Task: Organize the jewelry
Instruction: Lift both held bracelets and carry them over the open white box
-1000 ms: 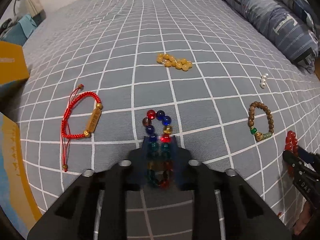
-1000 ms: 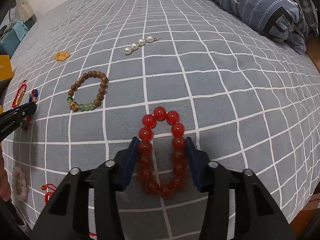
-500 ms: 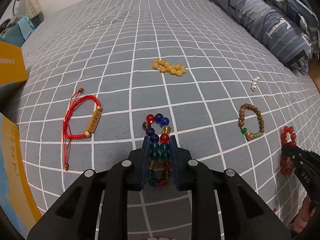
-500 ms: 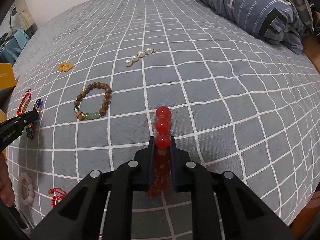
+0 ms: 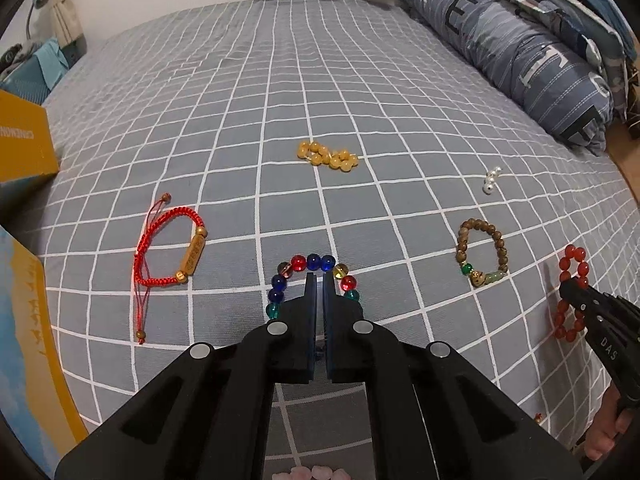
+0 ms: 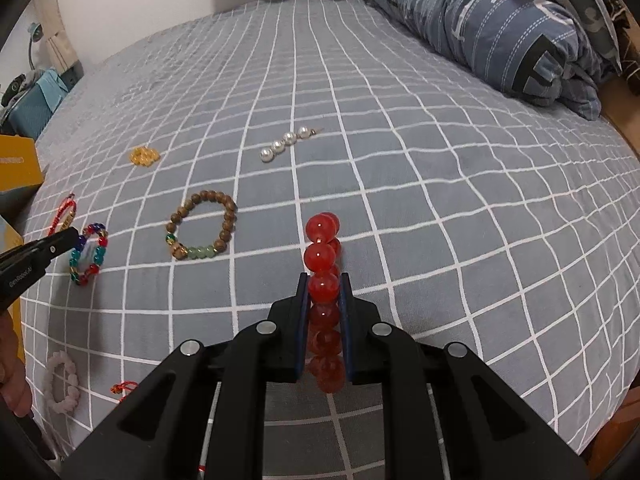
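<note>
My left gripper [image 5: 319, 280] is shut, its jaws almost together. A multicoloured glass-bead bracelet [image 5: 312, 263] on the grey checked bedsheet [image 5: 280, 100] loops around them; its rear part is hidden, so I cannot tell if they pinch it. It shows spread open in the right wrist view [image 6: 89, 254]. My right gripper [image 6: 324, 282] is shut on a red bead bracelet [image 6: 322, 254], squeezed into a narrow column. It also shows in the left wrist view [image 5: 573, 292].
On the sheet lie a red cord bracelet [image 5: 170, 250], amber beads [image 5: 328, 156], pearls [image 6: 285, 143], a brown wooden bracelet [image 6: 202, 230] and a pink bracelet [image 6: 60, 380]. A yellow box [image 5: 22, 140] stands at the left. A folded quilt [image 6: 500, 28] lies at the right.
Both grippers have closed from open. The red bracelet got pressed flat between the right jaws. The left jaws closed inside the multicoloured loop, and both grippers rose and drew back a little.
</note>
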